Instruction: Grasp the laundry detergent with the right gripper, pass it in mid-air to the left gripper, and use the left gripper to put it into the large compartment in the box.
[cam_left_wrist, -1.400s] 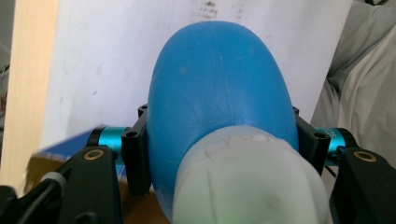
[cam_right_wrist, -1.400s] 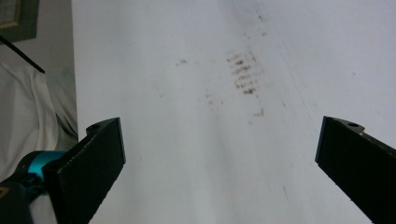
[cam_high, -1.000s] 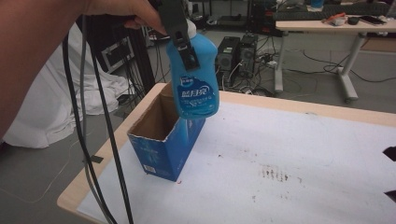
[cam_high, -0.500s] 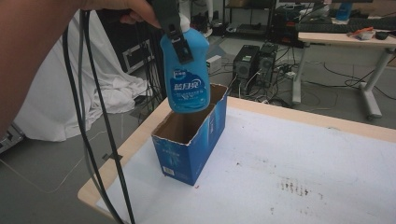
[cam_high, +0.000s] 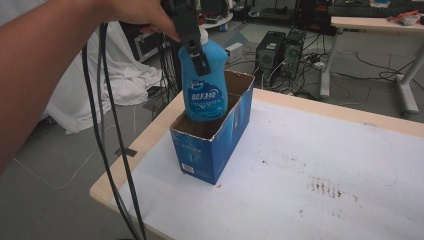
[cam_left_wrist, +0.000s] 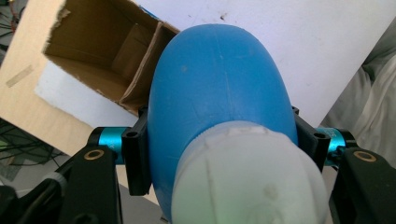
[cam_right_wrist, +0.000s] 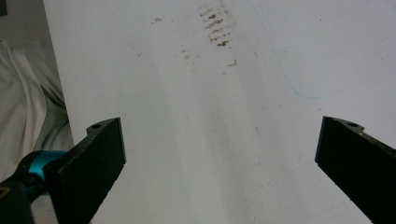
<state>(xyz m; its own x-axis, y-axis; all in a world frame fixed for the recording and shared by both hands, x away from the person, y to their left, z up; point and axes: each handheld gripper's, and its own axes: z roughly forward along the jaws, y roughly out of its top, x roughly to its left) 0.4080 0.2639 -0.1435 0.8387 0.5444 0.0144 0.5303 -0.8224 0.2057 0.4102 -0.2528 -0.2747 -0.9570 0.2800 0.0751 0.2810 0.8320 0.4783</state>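
The step in hand is loading: the left gripper (cam_high: 196, 50) is clamped on the upper body of the blue bottle (cam_high: 204, 82), just below its white cap (cam_left_wrist: 247, 177), and holds it upright over the open top of the blue cardboard box (cam_high: 214, 135). In the high view the bottle's base sits at about rim level, at the near end of the opening; whether it has entered the box cannot be told.

In the left gripper view the 2 black jaws press on opposite sides of the bottle, and the brown interior of the box lies below and to one side.

The next move, by judgement, calls for centring the bottle over the opening, lowering it straight down clear of the torn rim, and releasing only once the base rests on the box floor.

The right gripper (cam_right_wrist: 219, 154) stands with its jaws wide apart and nothing between them, above the white table cover (cam_right_wrist: 196, 93).

The cover carries dark scuff marks (cam_high: 325, 187). The table (cam_high: 150, 145) has a light wooden edge. Beyond it stand computer towers (cam_high: 280, 47), loose floor cables, a white cloth (cam_high: 120, 82) and another desk (cam_high: 380, 22).
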